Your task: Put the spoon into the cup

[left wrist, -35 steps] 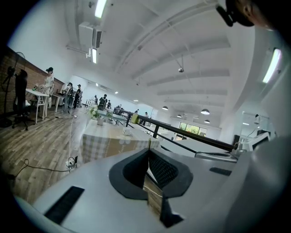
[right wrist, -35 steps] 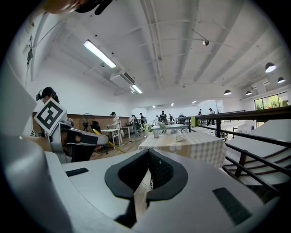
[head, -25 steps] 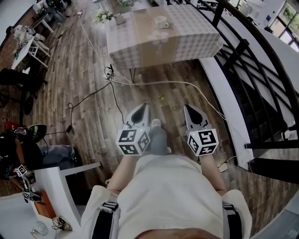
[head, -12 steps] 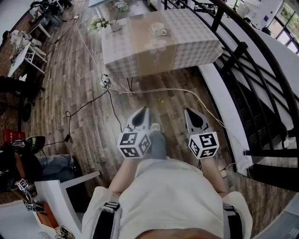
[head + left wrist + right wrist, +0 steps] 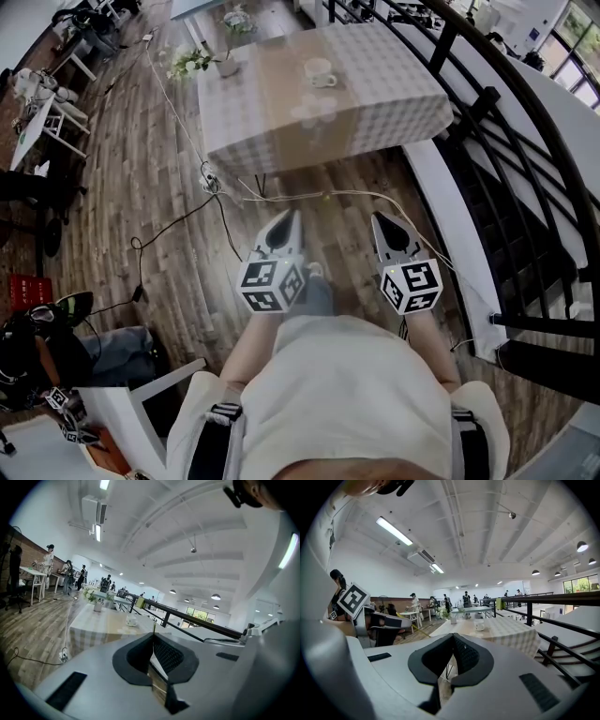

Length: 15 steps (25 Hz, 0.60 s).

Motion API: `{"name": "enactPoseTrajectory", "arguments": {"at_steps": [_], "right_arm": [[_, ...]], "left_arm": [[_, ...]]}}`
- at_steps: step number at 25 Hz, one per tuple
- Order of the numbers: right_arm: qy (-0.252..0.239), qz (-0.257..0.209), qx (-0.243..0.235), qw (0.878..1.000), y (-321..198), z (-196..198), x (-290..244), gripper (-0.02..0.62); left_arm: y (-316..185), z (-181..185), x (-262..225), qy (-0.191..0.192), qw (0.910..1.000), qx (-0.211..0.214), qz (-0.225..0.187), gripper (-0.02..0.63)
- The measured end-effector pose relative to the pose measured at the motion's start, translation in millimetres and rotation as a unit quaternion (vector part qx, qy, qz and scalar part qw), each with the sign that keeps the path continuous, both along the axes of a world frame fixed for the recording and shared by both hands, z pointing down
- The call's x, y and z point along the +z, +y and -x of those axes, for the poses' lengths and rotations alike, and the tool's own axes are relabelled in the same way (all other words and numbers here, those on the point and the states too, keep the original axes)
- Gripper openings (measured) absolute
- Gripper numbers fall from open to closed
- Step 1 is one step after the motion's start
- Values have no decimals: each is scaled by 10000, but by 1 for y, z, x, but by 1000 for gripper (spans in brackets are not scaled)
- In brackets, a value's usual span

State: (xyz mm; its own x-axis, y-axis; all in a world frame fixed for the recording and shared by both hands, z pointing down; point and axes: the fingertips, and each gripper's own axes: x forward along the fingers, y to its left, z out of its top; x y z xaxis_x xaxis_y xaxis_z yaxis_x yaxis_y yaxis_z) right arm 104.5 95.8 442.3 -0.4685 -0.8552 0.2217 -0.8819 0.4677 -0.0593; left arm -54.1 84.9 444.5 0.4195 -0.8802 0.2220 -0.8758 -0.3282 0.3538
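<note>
A white cup [image 5: 320, 71] stands on the checked tablecloth of a table [image 5: 394, 94] far ahead; it also shows as the cup [image 5: 131, 620] in the left gripper view and the cup [image 5: 479, 626] in the right gripper view. I cannot make out a spoon. My left gripper [image 5: 292, 217] and right gripper [image 5: 380, 219] are held side by side over the wooden floor, well short of the table. Both are shut with nothing between their jaws, as the left gripper [image 5: 153, 637] and right gripper [image 5: 452, 637] show close up.
A vase of flowers [image 5: 223, 62] sits at the table's left corner. Cables [image 5: 281, 195] and a power strip [image 5: 208, 178] lie on the floor between me and the table. A black railing [image 5: 487, 98] and a stairwell run along the right. People and desks are far left.
The person has walked forward, so the table and cup are nearer. Both grippers travelled along with the body, side by side, and stayed shut.
</note>
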Motion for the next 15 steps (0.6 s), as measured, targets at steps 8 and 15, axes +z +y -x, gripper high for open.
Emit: {"name": "enactPoseTrajectory", "arguments": {"at_steps": [8,15], "right_arm": [[33,-10,85,10000,-55,11,-8,0],[87,-34,131,9999,-103,27,-13,0]], "left_arm": [[-58,9,-7,52,9999,112,-3,5],[-108,22,-11,110,9997,198,-38,5]]}}
